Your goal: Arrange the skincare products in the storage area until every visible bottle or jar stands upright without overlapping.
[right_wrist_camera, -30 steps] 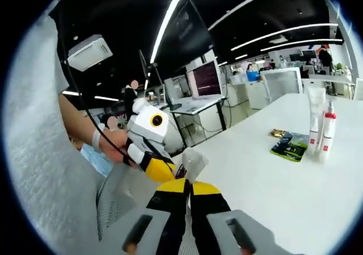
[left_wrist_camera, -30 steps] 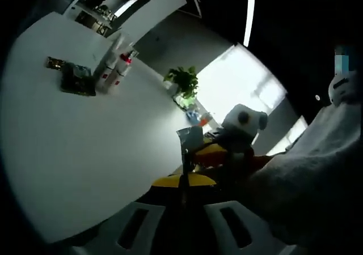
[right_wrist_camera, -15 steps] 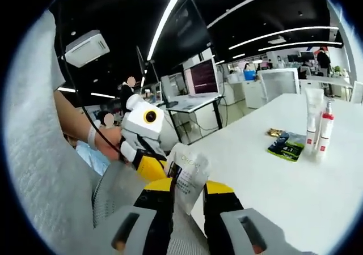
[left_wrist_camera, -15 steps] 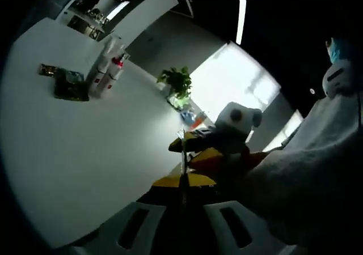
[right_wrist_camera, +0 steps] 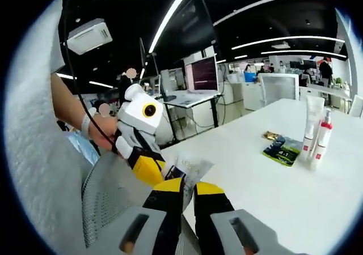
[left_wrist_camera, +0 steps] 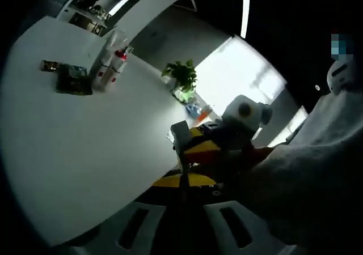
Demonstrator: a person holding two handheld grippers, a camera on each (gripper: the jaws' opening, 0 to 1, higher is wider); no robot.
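Note:
A small pale sachet is pinched between both grippers, just off the white table's near edge. My right gripper is shut on its lower part. My left gripper grips it from the left, in a person's hand. In the left gripper view the sachet rises as a thin strip from my shut left gripper, and my right gripper reaches it from the right. Far across the table a white tube and a red-capped spray bottle stand upright side by side, also seen as tube and bottle.
A dark green packet and a small gold item lie next to the bottles on the white table. A potted plant stands at the table's far edge. Desks, monitors and people fill the office behind.
My right gripper's jaws, apart half a second ago, have closed on the sachet. The sachet has twisted and dropped lower between the jaws. Both views shifted slightly with the hands.

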